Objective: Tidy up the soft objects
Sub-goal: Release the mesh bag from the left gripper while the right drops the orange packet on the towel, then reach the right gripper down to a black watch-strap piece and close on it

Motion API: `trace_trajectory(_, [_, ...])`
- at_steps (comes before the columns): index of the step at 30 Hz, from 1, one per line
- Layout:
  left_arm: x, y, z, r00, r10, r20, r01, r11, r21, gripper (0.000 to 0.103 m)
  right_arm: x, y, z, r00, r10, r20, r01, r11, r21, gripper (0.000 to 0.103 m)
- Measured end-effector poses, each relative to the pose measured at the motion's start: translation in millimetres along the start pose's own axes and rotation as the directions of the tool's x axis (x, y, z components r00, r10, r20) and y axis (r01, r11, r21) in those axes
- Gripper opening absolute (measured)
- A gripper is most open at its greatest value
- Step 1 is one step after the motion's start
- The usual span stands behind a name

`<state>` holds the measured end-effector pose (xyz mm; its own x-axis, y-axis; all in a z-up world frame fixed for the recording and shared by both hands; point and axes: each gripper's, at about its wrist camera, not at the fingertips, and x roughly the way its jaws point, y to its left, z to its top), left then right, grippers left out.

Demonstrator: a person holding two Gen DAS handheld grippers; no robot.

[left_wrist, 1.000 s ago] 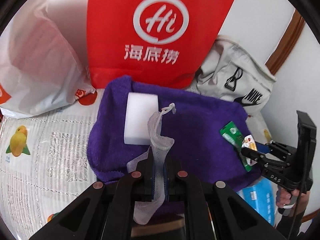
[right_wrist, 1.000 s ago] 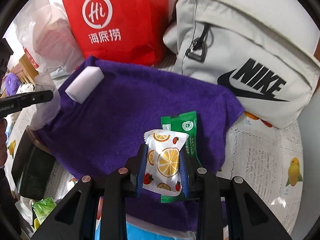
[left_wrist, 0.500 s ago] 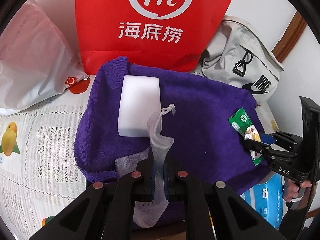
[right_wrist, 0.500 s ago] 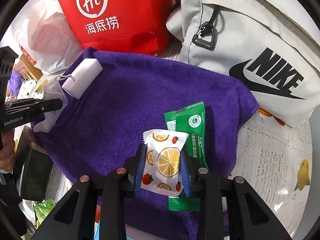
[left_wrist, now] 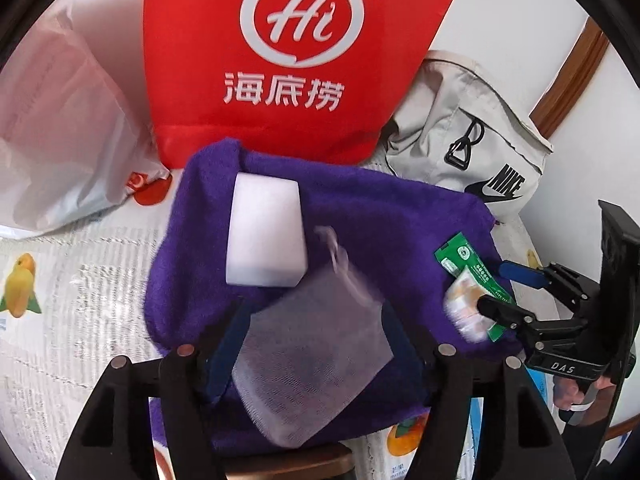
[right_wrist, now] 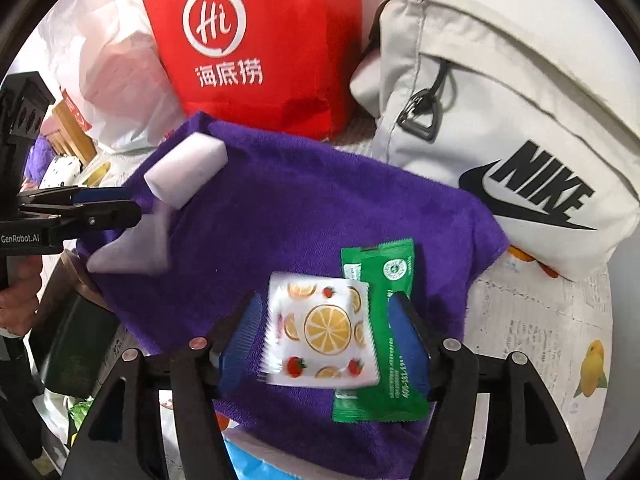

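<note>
Purple terry towel point(left_wrist: 384, 232) spread flat on the fruit-print tablecloth point(left_wrist: 80, 280) is the staging surface; behind it stand one red non-woven tote bag with white "Hi" logo point(left_wrist: 296, 48), one beige Nike backpack point(right_wrist: 500, 120) and one white plastic carrier bag point(left_wrist: 56, 120). On the towel: one white rectangular foam sponge point(left_wrist: 264, 232) at the far-left corner, long axis running away from the left camera; one white mesh drawstring pouch point(left_wrist: 316, 352), motion-blurred, lying directly between the left gripper's point(left_wrist: 316, 344) wide-open jaws with nothing clamped, its cord end pointing toward the sponge; one green foil sachet point(right_wrist: 384, 328), long axis running away from the right camera; one white citrus-print snack packet point(right_wrist: 320, 328) overlapping the sachet's left edge. Right gripper point(right_wrist: 324, 332) is also spread wide, blue pads clear of the packet on both sides, holding nothing. Looks like both items are released: pouch sits just near-side of the sponge, packet beside the sachet, so two pairs at opposite ends. Next move likely a straight pull-back of each gripper; left is nearer pouch and sponge, right nearer the two packets. Count: four soft items on towel, three bags behind.
</note>
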<state>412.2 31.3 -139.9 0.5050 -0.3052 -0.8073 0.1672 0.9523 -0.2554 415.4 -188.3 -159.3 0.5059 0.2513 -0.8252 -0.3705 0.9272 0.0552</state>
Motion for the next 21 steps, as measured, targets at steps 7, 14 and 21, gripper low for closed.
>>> trace_trajectory(7, [-30, 4, -5, 0.999, 0.048, 0.019, -0.048, 0.999, -0.002, 0.067, -35, 0, -7, 0.998, -0.016, 0.055, 0.015, 0.999, 0.030, 0.067])
trace_trajectory(14, [-79, -1, -35, 0.995, 0.075, 0.065, -0.076, 0.997, 0.020, 0.068, -83, 21, -27, 0.992, -0.015, 0.122, 0.009, 0.999, 0.045, 0.067])
trace_trajectory(21, [-115, -8, -86, 0.994, 0.091, 0.066, -0.092, 0.996, 0.018, 0.069, -116, 51, -69, 0.988, 0.021, 0.154, -0.029, 0.998, 0.052, 0.067])
